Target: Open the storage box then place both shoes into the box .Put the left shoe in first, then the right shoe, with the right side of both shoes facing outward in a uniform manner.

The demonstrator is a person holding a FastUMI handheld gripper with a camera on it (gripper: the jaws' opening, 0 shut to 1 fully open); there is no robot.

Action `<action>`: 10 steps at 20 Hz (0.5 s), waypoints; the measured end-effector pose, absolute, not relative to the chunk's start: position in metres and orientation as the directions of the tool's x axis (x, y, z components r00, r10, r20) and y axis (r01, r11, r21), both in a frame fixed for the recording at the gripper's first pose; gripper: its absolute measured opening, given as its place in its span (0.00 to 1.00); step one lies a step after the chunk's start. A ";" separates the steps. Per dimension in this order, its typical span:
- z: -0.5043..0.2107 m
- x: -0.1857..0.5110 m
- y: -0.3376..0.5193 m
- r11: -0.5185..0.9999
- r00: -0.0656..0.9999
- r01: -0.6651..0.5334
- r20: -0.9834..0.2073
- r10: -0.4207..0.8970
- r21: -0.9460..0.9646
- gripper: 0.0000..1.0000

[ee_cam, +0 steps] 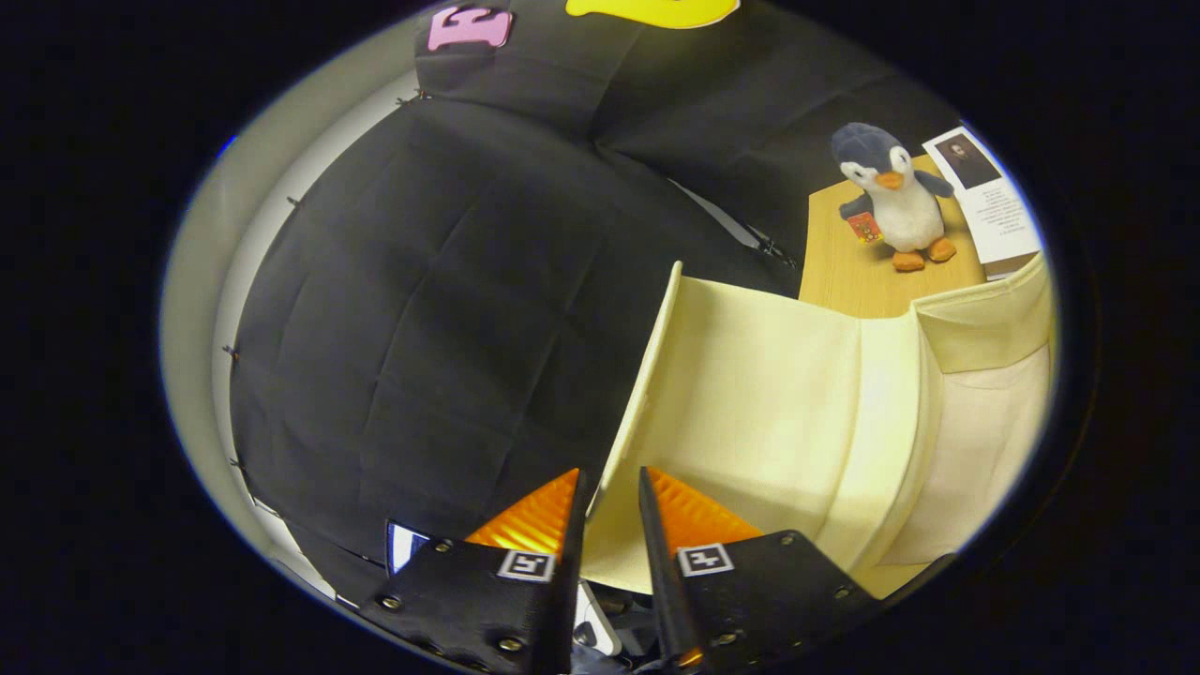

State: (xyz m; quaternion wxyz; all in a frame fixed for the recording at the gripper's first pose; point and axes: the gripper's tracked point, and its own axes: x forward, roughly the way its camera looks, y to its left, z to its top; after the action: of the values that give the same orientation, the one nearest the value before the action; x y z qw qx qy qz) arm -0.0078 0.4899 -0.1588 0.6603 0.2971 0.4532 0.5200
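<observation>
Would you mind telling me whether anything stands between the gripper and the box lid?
Nothing visible does. The gripper sits right at the raised cream lid, whose edge runs down into the narrow gap between the fingers; whether both press on it is unclear. The plush penguin stands on the table beyond the box.

The gripper is tilted, its two fingers drawn close together with only a narrow gap, and the edge of the storage box's raised lid sits between their tips, though whether both press on it is hard to tell.
</observation>
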 end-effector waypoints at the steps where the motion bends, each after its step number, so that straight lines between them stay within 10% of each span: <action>1: -0.167 -0.006 0.491 0.311 0.055 -0.436 -0.320 0.946 0.844 0.43; 5: -0.174 0.007 0.470 0.358 0.095 -0.445 -0.355 0.930 0.821 0.83; 10: -0.187 0.045 0.391 0.481 0.226 -0.468 -0.426 0.876 0.742 0.85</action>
State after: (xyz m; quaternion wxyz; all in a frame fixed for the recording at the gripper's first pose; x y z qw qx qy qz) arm 0.0451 0.3915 -0.1871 0.7459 0.2380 0.4292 0.4503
